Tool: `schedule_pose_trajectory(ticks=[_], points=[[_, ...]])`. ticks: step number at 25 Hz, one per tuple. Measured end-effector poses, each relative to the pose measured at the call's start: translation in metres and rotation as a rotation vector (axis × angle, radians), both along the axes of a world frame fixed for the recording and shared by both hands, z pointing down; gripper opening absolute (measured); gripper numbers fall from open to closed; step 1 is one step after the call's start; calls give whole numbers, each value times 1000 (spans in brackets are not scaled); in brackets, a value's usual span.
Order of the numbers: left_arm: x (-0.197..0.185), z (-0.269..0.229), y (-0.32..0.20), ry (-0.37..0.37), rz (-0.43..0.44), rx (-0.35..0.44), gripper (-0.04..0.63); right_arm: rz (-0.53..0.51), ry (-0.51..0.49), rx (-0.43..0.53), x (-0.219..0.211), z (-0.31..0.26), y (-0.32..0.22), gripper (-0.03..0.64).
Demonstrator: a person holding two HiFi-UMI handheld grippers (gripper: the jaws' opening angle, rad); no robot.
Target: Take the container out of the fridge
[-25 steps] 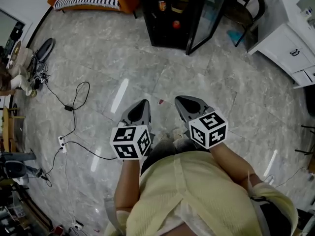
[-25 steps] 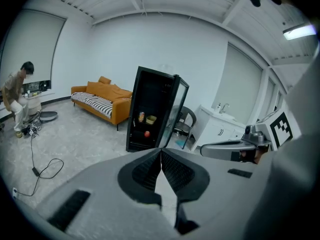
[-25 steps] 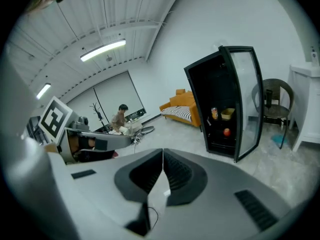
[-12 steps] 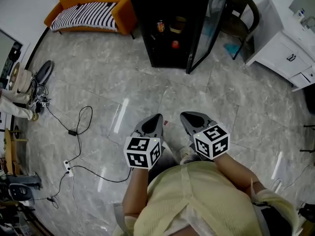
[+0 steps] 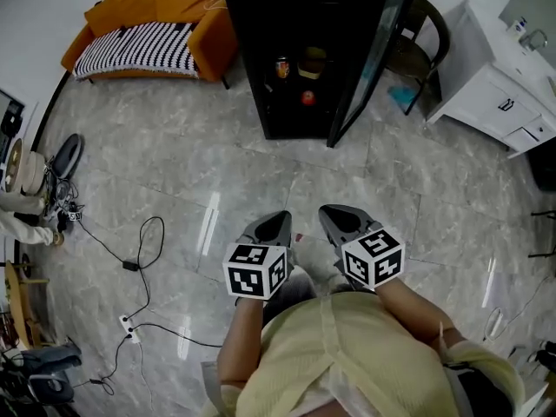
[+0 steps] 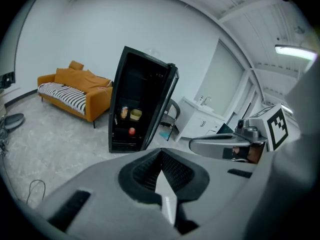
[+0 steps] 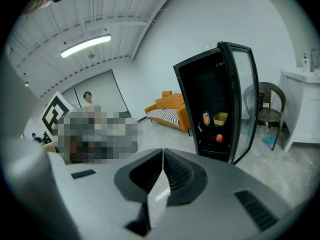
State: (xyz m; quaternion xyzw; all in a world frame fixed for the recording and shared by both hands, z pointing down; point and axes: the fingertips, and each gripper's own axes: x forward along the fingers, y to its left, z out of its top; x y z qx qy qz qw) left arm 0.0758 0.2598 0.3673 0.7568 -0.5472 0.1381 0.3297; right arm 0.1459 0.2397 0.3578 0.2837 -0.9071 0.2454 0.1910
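A tall black fridge (image 5: 304,24) stands ahead with its glass door (image 5: 373,55) swung open to the right. On a shelf inside sit a yellow container (image 5: 314,62) (image 6: 135,115) (image 7: 220,118), a drinks can (image 5: 281,66) and, one shelf lower, a red fruit (image 5: 307,97). My left gripper (image 5: 276,224) and right gripper (image 5: 332,215) are side by side above the floor, well short of the fridge. Both are shut with nothing between the jaws.
An orange sofa (image 5: 165,7) with a striped cushion stands left of the fridge. A white cabinet (image 5: 491,85) and a dark chair (image 5: 417,42) are to its right. Cables and a power strip (image 5: 130,324) lie on the marble floor at the left.
The fridge and sofa have come further into the head view and sit lower in it, as both grippers moved forward across the floor towards the fridge. Both stayed shut.
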Motion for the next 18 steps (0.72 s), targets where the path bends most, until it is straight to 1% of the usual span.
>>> schedule_pose_trajectory(ticks=[3, 5, 8, 14, 18], points=[[-8, 1, -9, -27, 44, 5, 21, 23, -2, -19, -13, 2, -8, 29], [-14, 1, -14, -30, 69, 9, 21, 34, -10, -29, -23, 1, -12, 29], [-25, 0, -22, -33, 93, 11, 21, 41, -1, -20, -39, 0, -19, 29], [-53, 0, -33, -41, 103, 18, 21, 48, 20, -30, -64, 6, -26, 29], [-70, 6, -35, -33, 96, 12, 21, 56, 24, -30, -77, 8, -28, 29]])
